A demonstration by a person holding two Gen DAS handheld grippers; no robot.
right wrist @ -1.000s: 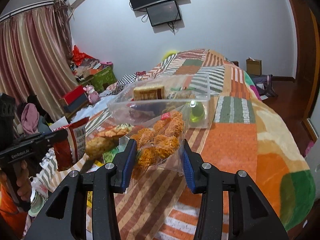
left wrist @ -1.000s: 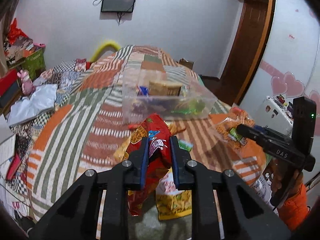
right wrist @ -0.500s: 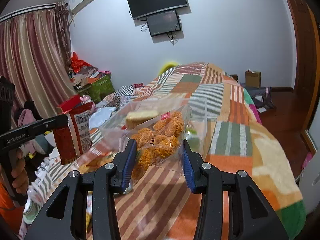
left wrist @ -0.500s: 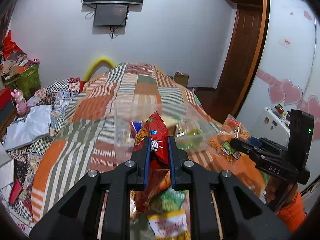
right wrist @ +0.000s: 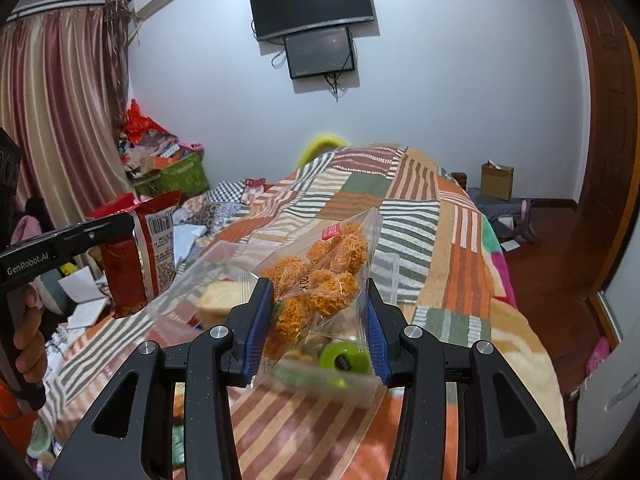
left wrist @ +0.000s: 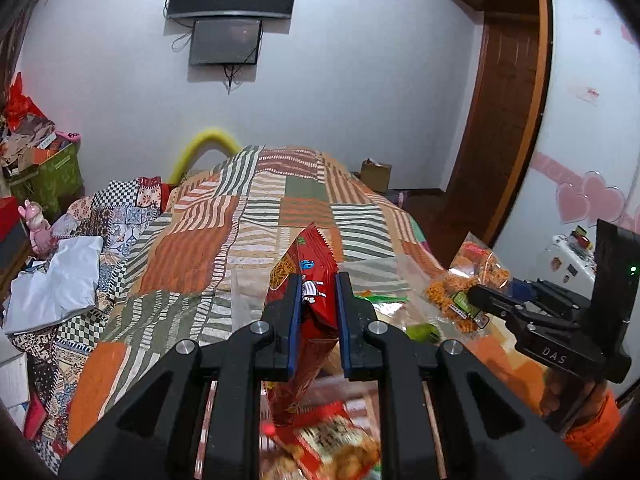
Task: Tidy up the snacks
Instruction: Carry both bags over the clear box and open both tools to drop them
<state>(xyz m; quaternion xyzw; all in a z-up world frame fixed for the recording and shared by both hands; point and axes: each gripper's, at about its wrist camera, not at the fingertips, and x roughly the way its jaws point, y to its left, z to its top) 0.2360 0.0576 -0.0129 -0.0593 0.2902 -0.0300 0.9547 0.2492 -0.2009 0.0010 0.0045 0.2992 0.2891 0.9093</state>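
My left gripper [left wrist: 318, 300] is shut on a red snack bag [left wrist: 310, 256], which hangs upright above the bed. In the right wrist view that red bag [right wrist: 154, 248] and the left gripper [right wrist: 124, 228] appear at the left. Between the pads of my right gripper [right wrist: 320, 304], which is shut, sits a clear bag of orange noodle snacks [right wrist: 324, 268]. Just beyond and below it stands a clear plastic bin [right wrist: 394, 276] holding a green roll [right wrist: 344, 358] and a pale cake [right wrist: 218, 300]. The left wrist view shows the right gripper [left wrist: 478, 294] with its clear bag [left wrist: 464, 280] at the right.
Loose snack packets [left wrist: 336, 440] lie on the patchwork quilt [left wrist: 192, 248] under my left gripper. A green basket of clutter [right wrist: 176, 172] stands at the left, a cardboard box [right wrist: 496, 182] on the floor at the right. A person's hand [right wrist: 28, 344] holds the left gripper's handle.
Both grippers have risen and moved forward along the bed, carrying their bags. The bin now sits lower and closer under the fingers in both views.
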